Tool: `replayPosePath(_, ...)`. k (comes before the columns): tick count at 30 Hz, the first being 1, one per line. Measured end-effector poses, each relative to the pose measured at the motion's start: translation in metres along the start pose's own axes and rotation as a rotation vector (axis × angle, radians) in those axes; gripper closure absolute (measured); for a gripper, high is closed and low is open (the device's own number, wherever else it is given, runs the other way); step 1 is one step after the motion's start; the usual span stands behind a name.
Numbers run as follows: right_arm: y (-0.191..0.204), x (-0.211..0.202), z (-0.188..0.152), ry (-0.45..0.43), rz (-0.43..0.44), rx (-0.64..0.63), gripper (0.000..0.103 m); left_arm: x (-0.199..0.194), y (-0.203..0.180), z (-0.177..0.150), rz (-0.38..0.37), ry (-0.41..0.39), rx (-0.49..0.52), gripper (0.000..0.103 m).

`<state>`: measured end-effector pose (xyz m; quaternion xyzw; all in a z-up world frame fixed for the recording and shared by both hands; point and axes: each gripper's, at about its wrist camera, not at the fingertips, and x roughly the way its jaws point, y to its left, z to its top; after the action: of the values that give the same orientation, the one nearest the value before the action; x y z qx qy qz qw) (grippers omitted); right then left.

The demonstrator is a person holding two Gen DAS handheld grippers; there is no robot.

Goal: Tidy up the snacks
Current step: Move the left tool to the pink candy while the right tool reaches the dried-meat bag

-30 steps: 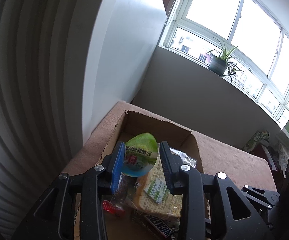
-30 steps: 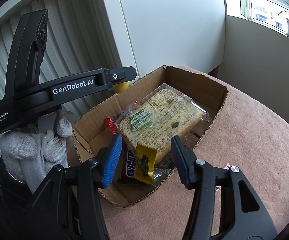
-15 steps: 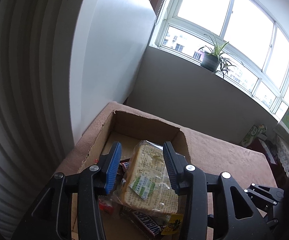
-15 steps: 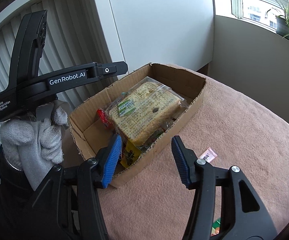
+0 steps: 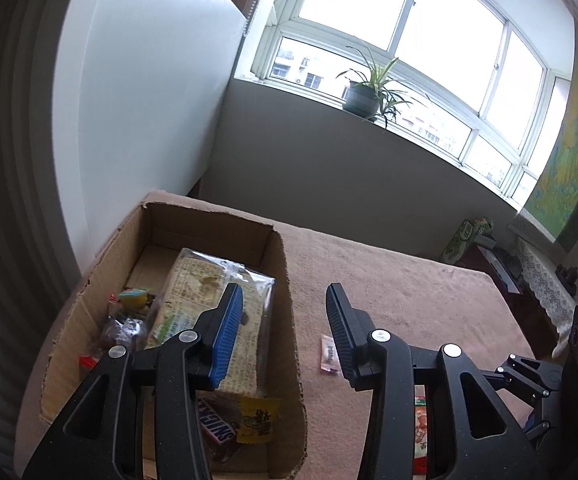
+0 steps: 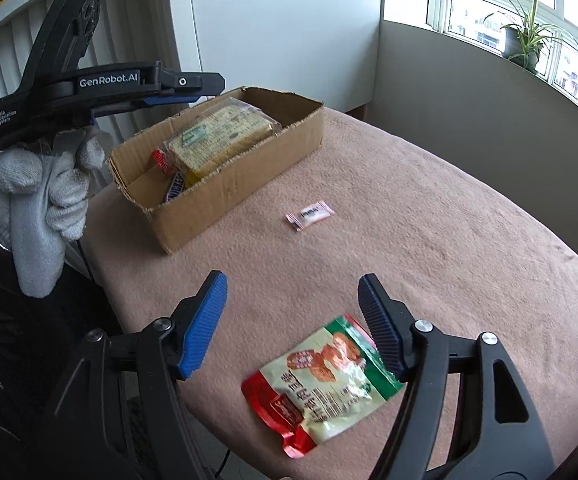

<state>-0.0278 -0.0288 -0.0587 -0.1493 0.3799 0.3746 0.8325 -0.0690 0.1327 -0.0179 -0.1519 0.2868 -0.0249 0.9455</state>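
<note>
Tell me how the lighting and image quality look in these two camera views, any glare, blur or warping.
Left wrist view: the window is blown out white, the left wall lies dark, and straight frames bow from fisheye warping. Right wrist view: even daylight on the pink tablecloth, the red and green snack packet is slightly soft, and the edges curve strongly.

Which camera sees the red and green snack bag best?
The right wrist view: the snack bag lies whole on the table between the open fingers. The left wrist view shows only a thin strip of it behind the gripper.
</note>
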Motion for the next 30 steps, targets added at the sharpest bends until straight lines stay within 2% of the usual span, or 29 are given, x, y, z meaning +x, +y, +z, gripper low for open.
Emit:
replayPosePath(4,-0.016,0.003,-0.024,0.053,-0.017,0.004,0.032,0.008,-0.029,-0.008,-0.025,0.046,0.07,0.061)
replayPosePath(9,-0.024,0.005,-0.04,0.07,-0.028,0.016,0.032,0.025,-0.058,-0.018,-0.055,0.118,0.143,0.061)
replayPosePath(15,-0.009,0.01,-0.054,0.095,-0.025,-0.056,0.032,0.041,-0.072,-0.023,-0.075,0.172,0.15,0.061)
replayPosePath(20,0.008,0.017,-0.065,0.122,-0.055,-0.14,0.032,0.05,-0.08,-0.027,-0.083,0.206,0.154,0.061)
replayPosePath(24,0.0,0.015,-0.064,0.112,-0.103,-0.121,0.029,0.053,-0.08,-0.029,-0.079,0.218,0.153,0.061)
replayPosePath(28,-0.02,0.01,-0.062,0.109,-0.084,-0.044,0.027,0.054,-0.077,-0.03,-0.078,0.227,0.139,0.061)
replayPosePath(30,-0.018,-0.003,-0.06,0.071,0.017,-0.036,0.027,0.052,-0.075,-0.031,-0.079,0.229,0.136,0.061)
